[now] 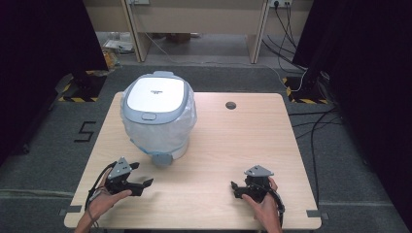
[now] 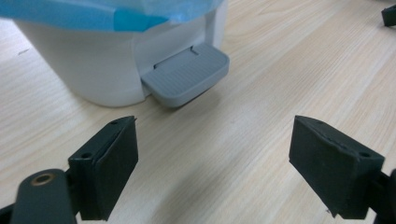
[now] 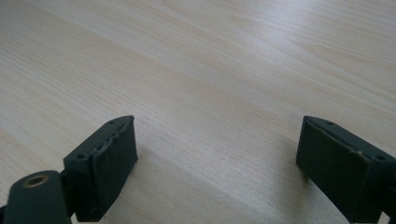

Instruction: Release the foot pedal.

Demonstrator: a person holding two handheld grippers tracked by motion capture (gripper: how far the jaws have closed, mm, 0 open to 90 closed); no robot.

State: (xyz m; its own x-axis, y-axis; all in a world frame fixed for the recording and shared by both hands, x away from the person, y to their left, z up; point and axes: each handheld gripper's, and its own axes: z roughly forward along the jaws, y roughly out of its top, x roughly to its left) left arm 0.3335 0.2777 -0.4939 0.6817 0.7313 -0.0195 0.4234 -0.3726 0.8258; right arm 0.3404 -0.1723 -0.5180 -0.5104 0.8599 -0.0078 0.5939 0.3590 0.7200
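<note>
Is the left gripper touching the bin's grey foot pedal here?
Apart. In the left gripper view, bare table lies between the open left gripper and the pedal.

Left tool (image 1: 142, 175) and right tool (image 1: 236, 189) gape wide.

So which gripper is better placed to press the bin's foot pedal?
Probably the left. The left gripper, jaws open, sits just in front of the grey pedal of the bin. The right gripper is farther off, facing bare table.
</note>
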